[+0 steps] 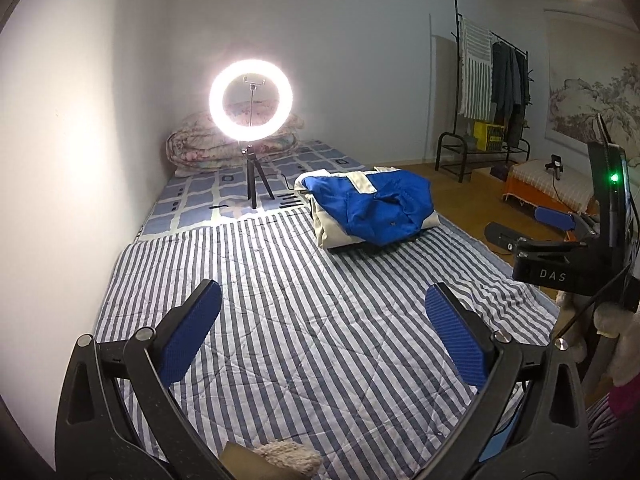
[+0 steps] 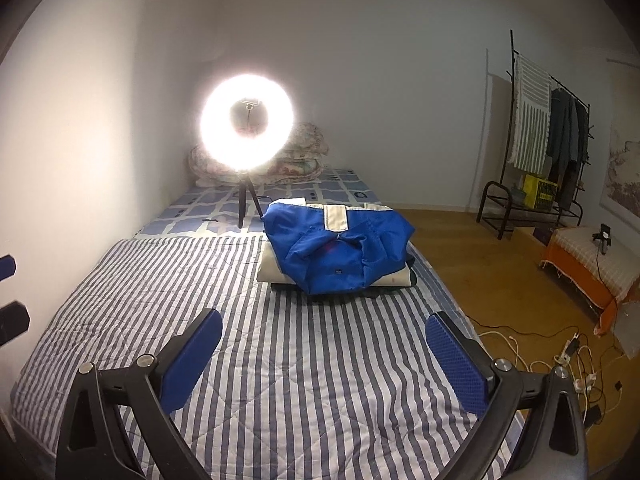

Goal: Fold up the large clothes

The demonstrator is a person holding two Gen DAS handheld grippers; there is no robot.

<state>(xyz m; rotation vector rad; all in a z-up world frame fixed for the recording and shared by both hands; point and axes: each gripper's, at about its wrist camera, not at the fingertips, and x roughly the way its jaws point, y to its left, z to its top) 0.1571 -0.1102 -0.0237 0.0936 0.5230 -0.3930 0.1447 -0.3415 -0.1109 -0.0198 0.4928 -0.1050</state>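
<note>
A blue garment point(image 2: 340, 254) with pale cream panels is seen lying on the far half of the bed, already gathered into a compact bundle and resting on top of a cream folded piece point(image 2: 276, 270) with something dark beneath it; what the lower layers are cannot be told. The bundle sits on the striped quilt point(image 2: 280, 360), towards the edge of the bed nearest the wooden floor point(image 2: 480, 280).

The blue fabric is judged to be light, thin and rather slick, so it is likely to slump and slide once lifted. A hold is best taken at two corners or along a seamed edge, such as the cream band near the top, so that the cloth is spread instead of bunched.

The left gripper point(image 1: 320, 336) is held wide open over bare quilt, with nothing between its blue pads point(image 1: 192, 332). The right gripper point(image 2: 324, 364) is likewise spread wide and empty, well short of the bundle.

Further out, a lit ring light point(image 2: 247, 128) on a small tripod is stood on the checked sheet point(image 2: 192, 208), with a rolled floral quilt point(image 2: 296, 160) behind it. A clothes rack point(image 2: 552, 140) is seen against the far wall, and cables point(image 2: 560, 356) are scattered on the floor.
</note>
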